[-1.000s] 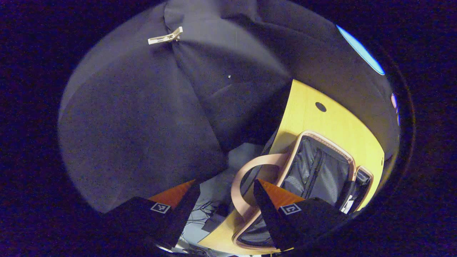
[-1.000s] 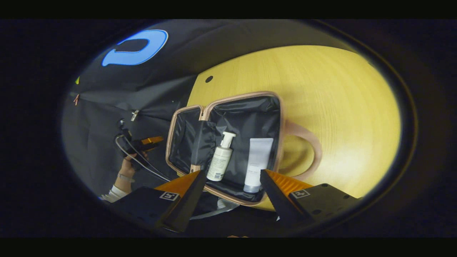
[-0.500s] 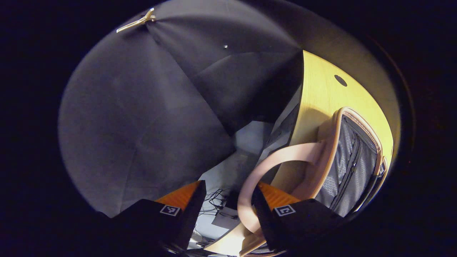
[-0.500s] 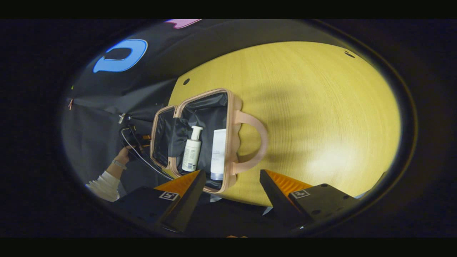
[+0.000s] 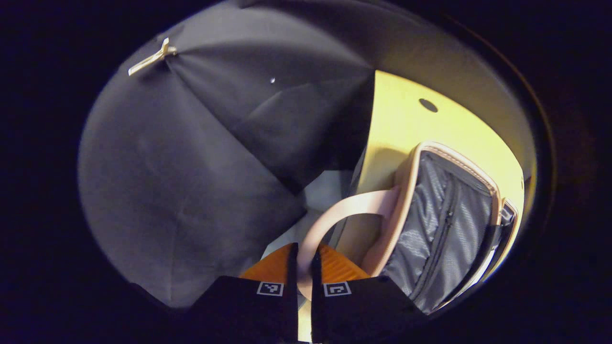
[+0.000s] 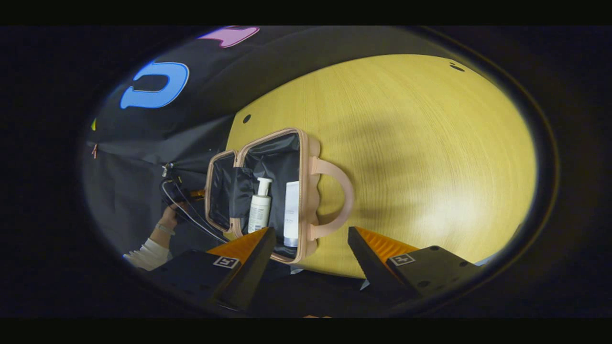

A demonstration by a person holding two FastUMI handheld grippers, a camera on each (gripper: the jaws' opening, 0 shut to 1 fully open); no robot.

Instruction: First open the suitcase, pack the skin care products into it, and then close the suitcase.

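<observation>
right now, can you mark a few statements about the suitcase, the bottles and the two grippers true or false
1. The suitcase lies open on the table. True.
2. The left gripper is wide open and away from the handle. False: its fingers are closed on the lid's pink handle.
3. A pump bottle and a white tube lie inside the suitcase. True.
4. The right gripper holds the white tube. False: it is open and empty, above the table.
5. The pump bottle stands on the table outside the suitcase. False: it lies inside.
</observation>
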